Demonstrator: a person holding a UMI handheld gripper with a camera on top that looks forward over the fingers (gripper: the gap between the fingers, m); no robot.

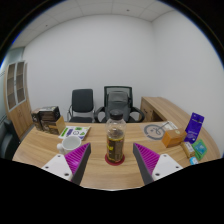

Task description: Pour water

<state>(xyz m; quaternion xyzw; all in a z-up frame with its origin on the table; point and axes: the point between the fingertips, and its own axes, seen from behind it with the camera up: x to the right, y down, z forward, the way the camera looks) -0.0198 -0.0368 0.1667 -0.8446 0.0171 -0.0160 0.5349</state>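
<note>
On the wooden surface, starting at the left, a dark box-like thing sits toward the far edge with a green-covered booklet lying just beside it. Nearer in, a white mug stands just ahead of the left finger; what it holds, if anything, cannot be made out from here. In the middle stands a bottle, upright, with a pale cap, clear upper walls and a dark brownish band around its lower half; it looks partly filled, though the level is hard to judge. It rests on the surface between the two fingers, with a visible gap at each side. The gripper is spread wide, its magenta pads facing inward and touching nothing. To the right lie a round silver dish, an orange box, a tall purple carton and a teal packet. Beyond the surface, two black office chairs face the white wall.
</note>
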